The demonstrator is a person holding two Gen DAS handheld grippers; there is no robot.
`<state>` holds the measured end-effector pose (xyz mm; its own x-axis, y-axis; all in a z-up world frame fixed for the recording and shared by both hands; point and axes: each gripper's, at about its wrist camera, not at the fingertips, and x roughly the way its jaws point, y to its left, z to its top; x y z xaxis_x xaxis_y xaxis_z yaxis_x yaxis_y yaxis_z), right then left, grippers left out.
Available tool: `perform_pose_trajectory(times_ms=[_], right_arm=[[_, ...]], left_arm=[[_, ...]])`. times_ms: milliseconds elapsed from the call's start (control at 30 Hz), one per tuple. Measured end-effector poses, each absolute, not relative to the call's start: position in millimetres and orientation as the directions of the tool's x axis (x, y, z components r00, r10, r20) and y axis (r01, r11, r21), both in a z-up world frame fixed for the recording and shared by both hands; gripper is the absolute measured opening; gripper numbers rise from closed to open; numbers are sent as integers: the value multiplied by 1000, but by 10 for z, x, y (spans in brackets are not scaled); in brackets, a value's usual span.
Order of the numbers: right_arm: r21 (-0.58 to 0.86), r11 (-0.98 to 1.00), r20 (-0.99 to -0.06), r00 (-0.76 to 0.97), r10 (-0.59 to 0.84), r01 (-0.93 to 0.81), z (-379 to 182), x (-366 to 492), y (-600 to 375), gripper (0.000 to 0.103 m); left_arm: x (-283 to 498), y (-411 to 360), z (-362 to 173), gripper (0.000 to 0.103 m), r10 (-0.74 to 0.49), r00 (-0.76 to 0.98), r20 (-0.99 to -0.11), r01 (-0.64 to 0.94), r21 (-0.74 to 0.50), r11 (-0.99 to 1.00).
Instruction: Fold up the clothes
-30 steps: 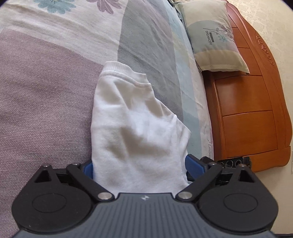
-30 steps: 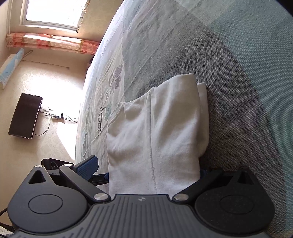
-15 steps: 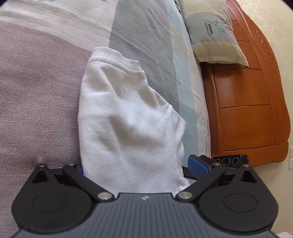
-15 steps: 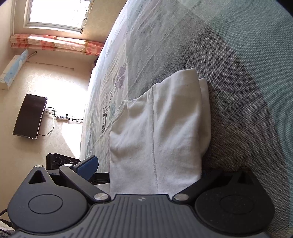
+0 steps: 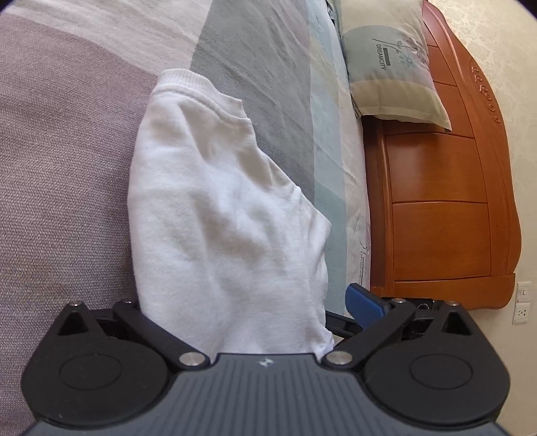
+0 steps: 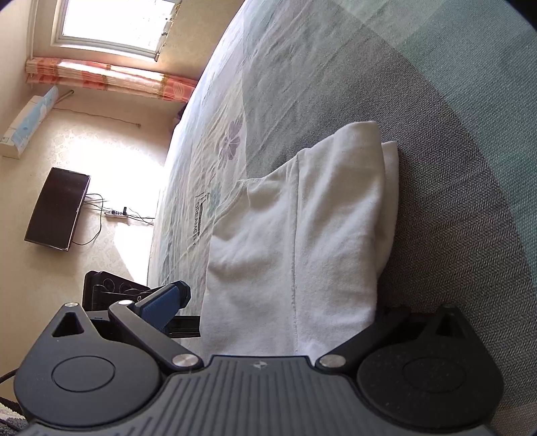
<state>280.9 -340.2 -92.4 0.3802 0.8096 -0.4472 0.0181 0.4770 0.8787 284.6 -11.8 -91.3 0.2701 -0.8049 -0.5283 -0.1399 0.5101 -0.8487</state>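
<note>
A folded white garment (image 5: 214, 214) lies on the bed, its ribbed collar at the far end. My left gripper (image 5: 245, 298) is turned on its side and stands open around the near end of the garment. Its blue finger (image 5: 362, 303) is clear of the cloth, and the other finger is hidden beneath the cloth against the bed. The same white garment (image 6: 302, 228) fills the right wrist view. My right gripper (image 6: 282, 302) is open around it too, with one blue finger (image 6: 164, 302) off the fabric and the other hidden under the bundle.
The bedspread (image 5: 60, 141) has purple, grey and pale blue patches. A pillow (image 5: 386, 57) leans on the orange wooden headboard (image 5: 436, 208). Past the bed edge are a dark flat panel (image 6: 57, 208), a power strip with cables (image 6: 115, 213) and a window (image 6: 114, 23).
Both grippers have pushed further in around the garment. In the left wrist view the finger on the bed side, visible a second ago, is now covered by cloth.
</note>
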Motion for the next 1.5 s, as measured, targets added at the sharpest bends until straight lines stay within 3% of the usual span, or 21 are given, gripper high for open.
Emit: perform_pose_trajectory(times_ms=[833,1500], right_arm=[[871,487,-377,545,749,-67,-388,2620,-4146,103],[794,603,-381,716,585,-70,210,2975,-5602,103]], left_arm=[[3241,-753,-622,101,-892,251,-375,-70,-927,370],[4362,-2295,-277,101,-953,142,-267,32,-961,274]])
